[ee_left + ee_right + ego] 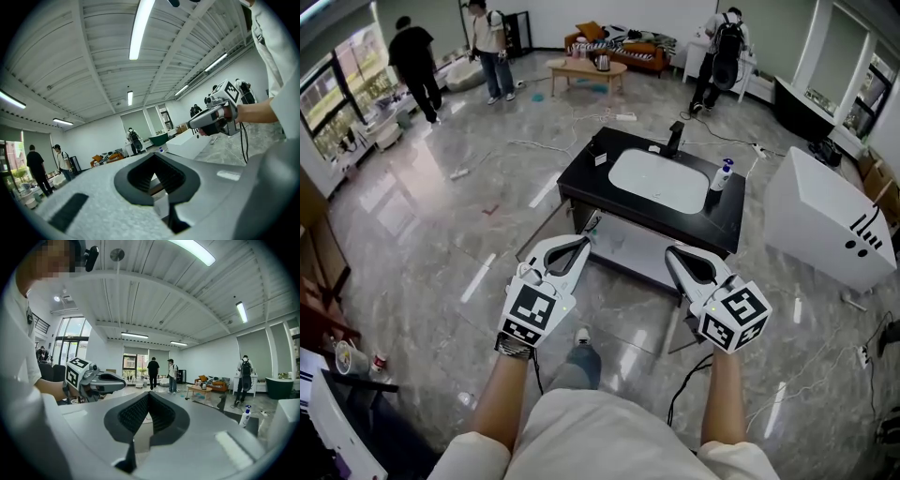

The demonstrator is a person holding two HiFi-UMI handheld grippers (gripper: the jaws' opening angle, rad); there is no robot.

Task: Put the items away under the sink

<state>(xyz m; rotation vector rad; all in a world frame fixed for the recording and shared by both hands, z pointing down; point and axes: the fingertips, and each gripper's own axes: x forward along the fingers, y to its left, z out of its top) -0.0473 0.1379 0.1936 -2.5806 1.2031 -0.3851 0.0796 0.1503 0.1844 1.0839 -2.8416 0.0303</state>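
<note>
Found left gripper (584,242) and right gripper (672,253) both drawn shut, tips meeting, with nothing between the jaws in either gripper view. Held side by side in front of the person, well apart from the black worktop (581,187) and pointing toward it. Judged a ready posture for approach, not a grasp.

Located the task items up on the worktop: a spray bottle (723,174) upright just right of the white basin (661,180), and a small item (600,157) near the left end, too small to identify. Noted an open shelf (623,246) beneath the basin, facing the person. Taken as the destination. Could not make out its contents.

Assessed the task as not yet begun, with nothing lifted. Expected need: close the gap, open one gripper, take the bottle by its body to keep it upright. Flagged a cable (686,373) on the floor before the unit as a trip risk.
</note>
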